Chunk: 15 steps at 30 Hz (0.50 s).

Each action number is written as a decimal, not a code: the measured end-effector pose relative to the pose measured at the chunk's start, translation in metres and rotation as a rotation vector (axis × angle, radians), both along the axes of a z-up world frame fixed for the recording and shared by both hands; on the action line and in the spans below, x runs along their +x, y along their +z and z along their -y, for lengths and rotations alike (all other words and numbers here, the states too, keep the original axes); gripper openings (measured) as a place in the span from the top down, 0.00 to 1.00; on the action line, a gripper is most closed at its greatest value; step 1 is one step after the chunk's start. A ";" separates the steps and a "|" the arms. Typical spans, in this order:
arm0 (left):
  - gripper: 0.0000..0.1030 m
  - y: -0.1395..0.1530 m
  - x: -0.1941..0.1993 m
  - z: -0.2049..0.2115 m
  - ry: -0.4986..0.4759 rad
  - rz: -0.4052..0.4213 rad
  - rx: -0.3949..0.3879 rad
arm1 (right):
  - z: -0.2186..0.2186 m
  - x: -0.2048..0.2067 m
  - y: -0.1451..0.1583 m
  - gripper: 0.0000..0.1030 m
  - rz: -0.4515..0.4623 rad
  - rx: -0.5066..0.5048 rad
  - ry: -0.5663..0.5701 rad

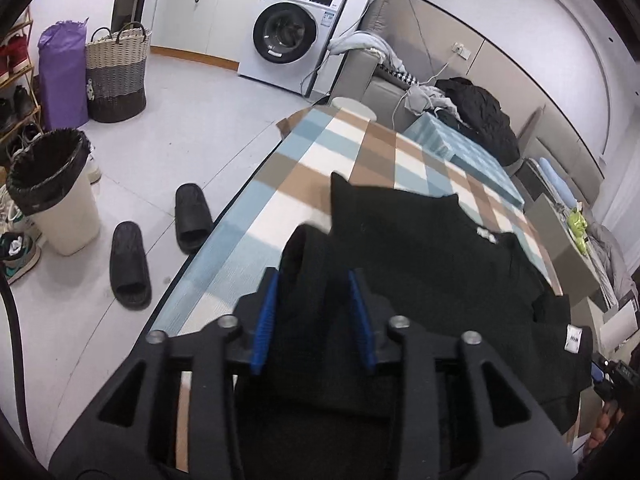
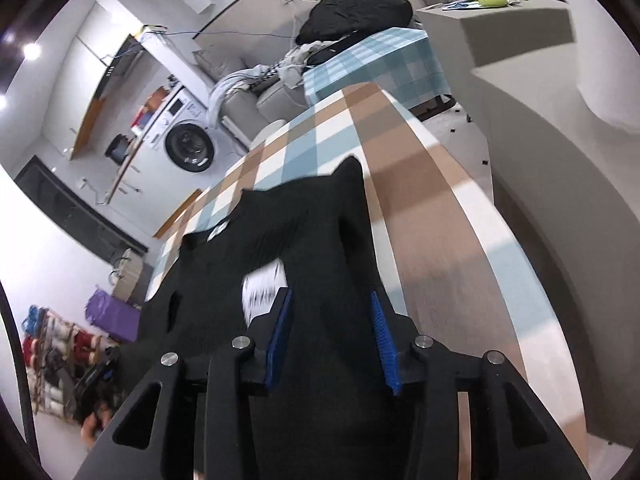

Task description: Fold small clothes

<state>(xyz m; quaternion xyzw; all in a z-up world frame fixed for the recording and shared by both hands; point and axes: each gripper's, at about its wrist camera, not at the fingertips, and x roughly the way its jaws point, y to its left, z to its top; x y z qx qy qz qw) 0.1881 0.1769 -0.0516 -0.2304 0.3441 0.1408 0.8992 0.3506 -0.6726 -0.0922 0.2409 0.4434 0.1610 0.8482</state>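
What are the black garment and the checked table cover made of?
The black garment looks like soft matte knit: fine ribbed texture, limp drape between the jaws. The checked table cover seems woven cloth or printed vinyl; it lies flat and dull, so I can't tell which.

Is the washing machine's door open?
No. The washing machine has its round door shut flat against its front.

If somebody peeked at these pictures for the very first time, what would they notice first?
Probably the black garment spread over the checked tablecloth, with the left gripper and the right gripper each having black fabric between their blue pads. Next, the white washing machine against the far wall, and two black slippers on the floor beside the table.
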 end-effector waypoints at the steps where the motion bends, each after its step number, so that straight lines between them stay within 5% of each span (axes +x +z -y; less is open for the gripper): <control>1: 0.67 -0.002 -0.005 0.000 0.006 -0.004 0.003 | 0.003 -0.008 -0.001 0.59 -0.005 -0.005 -0.001; 10: 0.65 -0.013 -0.036 0.012 -0.016 -0.017 -0.006 | 0.009 -0.033 -0.012 0.55 -0.002 0.053 0.032; 15: 0.65 -0.004 -0.048 0.022 -0.030 0.018 -0.011 | -0.016 -0.042 0.009 0.55 0.114 0.005 0.122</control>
